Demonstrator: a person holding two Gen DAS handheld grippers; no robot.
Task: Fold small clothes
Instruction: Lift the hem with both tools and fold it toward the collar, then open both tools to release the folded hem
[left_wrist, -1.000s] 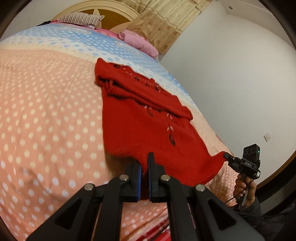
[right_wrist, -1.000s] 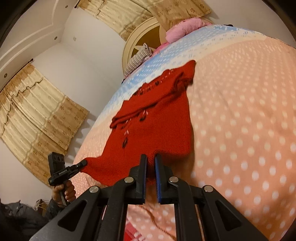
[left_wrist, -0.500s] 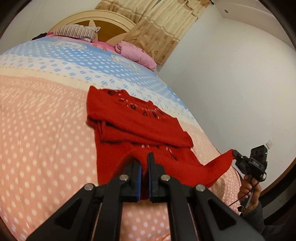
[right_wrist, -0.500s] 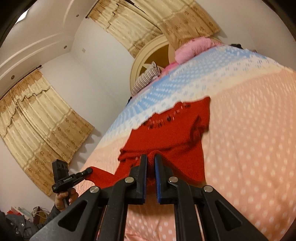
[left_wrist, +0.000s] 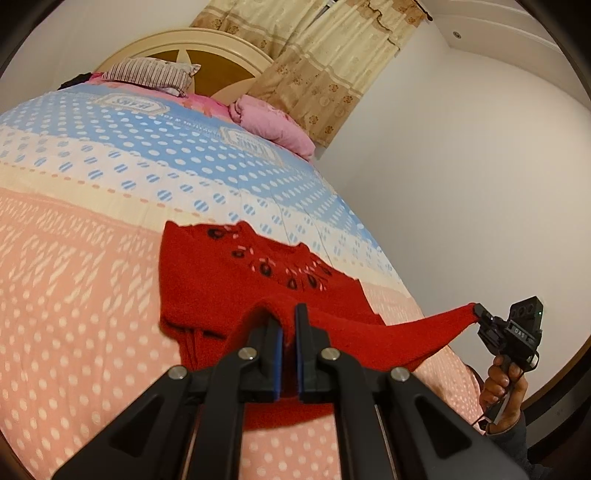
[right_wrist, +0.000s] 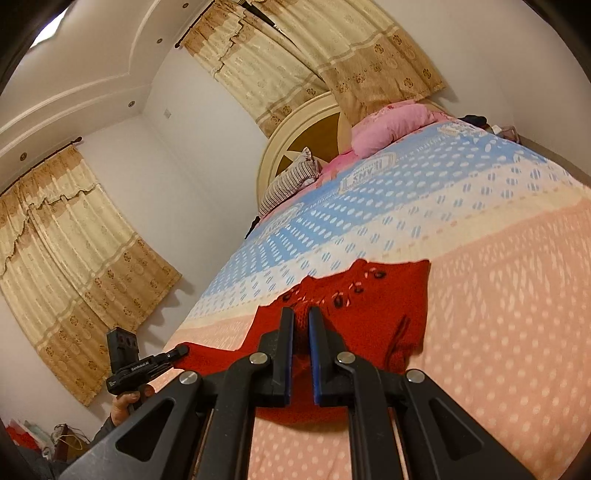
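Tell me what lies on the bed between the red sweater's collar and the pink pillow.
Nothing: only bare dotted bedspread lies between the red sweater and the pink pillow, clearest in the left wrist view.

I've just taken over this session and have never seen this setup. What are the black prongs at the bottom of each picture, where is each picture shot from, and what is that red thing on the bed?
There is no robot arm here. A person holds a black two-finger hand-held gripper in each hand, and each one carries a wide-angle camera that looks out along its fingers. That is why black prongs fill the bottom of both pictures.

One picture is from the left hand-held gripper, the other from the right hand-held gripper. Each also shows the other gripper off to the side, with the person's hand on its handle.

On the pink, cream and blue polka-dot bedspread lies a small red knitted sweater with dark embroidery near the neck. Both grippers are shut on its lower edge, one at each corner, and hold that edge up off the bed, towards the neck. Pillows lie by the headboard.
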